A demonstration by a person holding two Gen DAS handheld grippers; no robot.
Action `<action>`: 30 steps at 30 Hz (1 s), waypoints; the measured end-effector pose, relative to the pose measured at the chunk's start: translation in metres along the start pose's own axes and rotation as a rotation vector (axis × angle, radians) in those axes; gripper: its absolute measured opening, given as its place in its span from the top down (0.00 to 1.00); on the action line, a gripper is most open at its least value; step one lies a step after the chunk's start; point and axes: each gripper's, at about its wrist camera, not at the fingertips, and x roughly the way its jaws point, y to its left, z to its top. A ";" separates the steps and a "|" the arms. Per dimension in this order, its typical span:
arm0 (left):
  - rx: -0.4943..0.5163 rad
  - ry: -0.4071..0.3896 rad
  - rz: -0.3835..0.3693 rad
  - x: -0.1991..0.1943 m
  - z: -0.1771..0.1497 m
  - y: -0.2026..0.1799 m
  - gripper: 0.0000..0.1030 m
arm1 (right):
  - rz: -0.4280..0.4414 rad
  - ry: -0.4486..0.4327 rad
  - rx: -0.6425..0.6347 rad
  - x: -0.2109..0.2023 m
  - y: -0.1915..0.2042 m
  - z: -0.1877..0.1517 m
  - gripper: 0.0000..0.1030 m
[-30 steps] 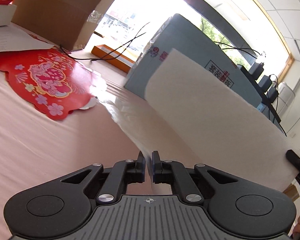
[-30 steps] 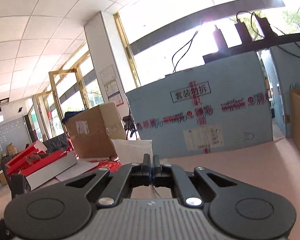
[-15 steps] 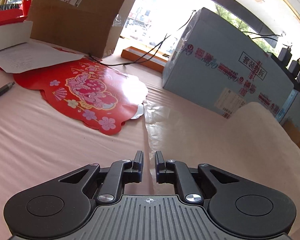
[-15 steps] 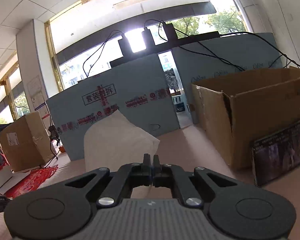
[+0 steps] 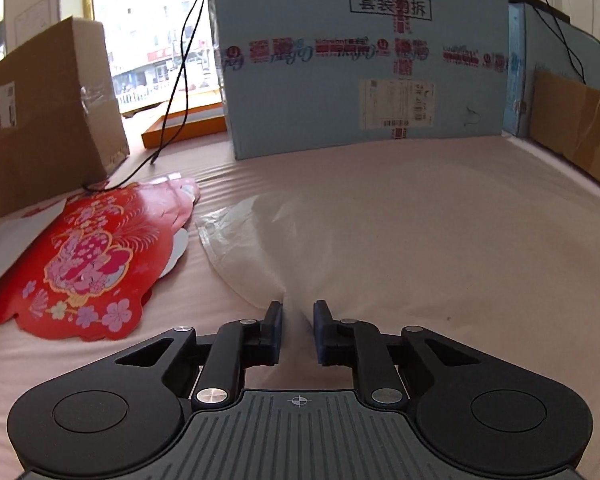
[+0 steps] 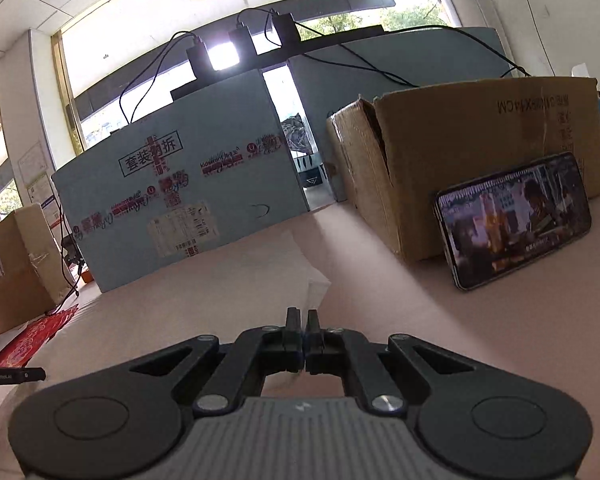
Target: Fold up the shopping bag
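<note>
Bag (image 5: 256, 240) is lying spread on the pink table (image 5: 440, 220), white and thin, reaching right up between the left claw (image 5: 298, 312) jaws. Those have just been closing but are still gapped around a bunched bit. Right claw (image 6: 303, 316) is pinching another corner. Next I'm guessing: clamp left, then carry the edge across.

the blue box (image 5: 360, 76) bears a framed "套装勿拆"; the cardboard box (image 6: 480, 160) shows upside-down "14 cm".
</note>
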 end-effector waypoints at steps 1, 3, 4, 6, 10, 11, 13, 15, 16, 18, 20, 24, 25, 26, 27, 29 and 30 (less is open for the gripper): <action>0.043 0.005 0.037 0.005 0.004 -0.002 0.86 | 0.000 0.006 -0.002 0.000 0.000 -0.003 0.98; 0.054 0.023 0.099 0.012 0.011 0.002 0.84 | 0.009 0.023 0.008 -0.001 0.000 -0.006 0.98; 0.056 0.032 0.132 0.016 0.013 0.005 0.83 | 0.014 0.033 0.015 0.000 -0.001 -0.007 0.98; 0.052 0.049 0.209 0.018 0.016 0.009 0.73 | 0.030 0.051 0.028 0.000 -0.002 -0.010 0.97; -0.028 -0.026 0.186 -0.010 0.018 0.004 0.19 | 0.063 0.067 0.101 0.002 -0.012 -0.010 0.91; -0.047 -0.057 0.139 -0.020 0.018 -0.002 0.17 | 0.066 0.073 0.124 0.003 -0.016 -0.008 0.88; -0.062 -0.119 0.021 -0.045 0.014 -0.021 0.15 | 0.063 0.076 0.154 0.005 -0.022 -0.005 0.86; -0.062 -0.163 -0.090 -0.064 0.006 -0.044 0.10 | 0.053 0.076 0.162 0.006 -0.026 -0.002 0.80; -0.055 -0.169 -0.130 -0.069 0.003 -0.053 0.09 | 0.054 0.080 0.154 0.008 -0.026 -0.001 0.75; -0.039 -0.174 -0.214 -0.074 -0.003 -0.071 0.09 | 0.056 0.090 0.140 0.010 -0.026 0.003 0.70; -0.033 -0.166 -0.269 -0.073 -0.006 -0.082 0.09 | 0.057 0.099 0.125 0.013 -0.026 0.006 0.69; -0.018 -0.122 -0.315 -0.063 -0.009 -0.094 0.09 | 0.005 0.108 0.069 0.021 -0.024 0.014 0.92; -0.016 -0.096 -0.317 -0.059 -0.010 -0.095 0.09 | -0.002 0.104 0.052 0.023 -0.024 0.014 0.94; -0.017 -0.087 -0.321 -0.057 -0.011 -0.095 0.09 | -0.005 0.095 0.046 0.023 -0.025 0.015 0.94; -0.020 -0.072 -0.332 -0.054 -0.011 -0.094 0.07 | -0.024 0.084 0.037 0.022 -0.025 0.016 0.95; -0.019 -0.053 -0.334 -0.051 -0.011 -0.094 0.02 | -0.065 0.075 0.049 0.024 -0.029 0.021 0.95; -0.014 -0.049 -0.328 -0.051 -0.012 -0.095 0.00 | -0.079 0.076 0.061 0.026 -0.032 0.022 0.95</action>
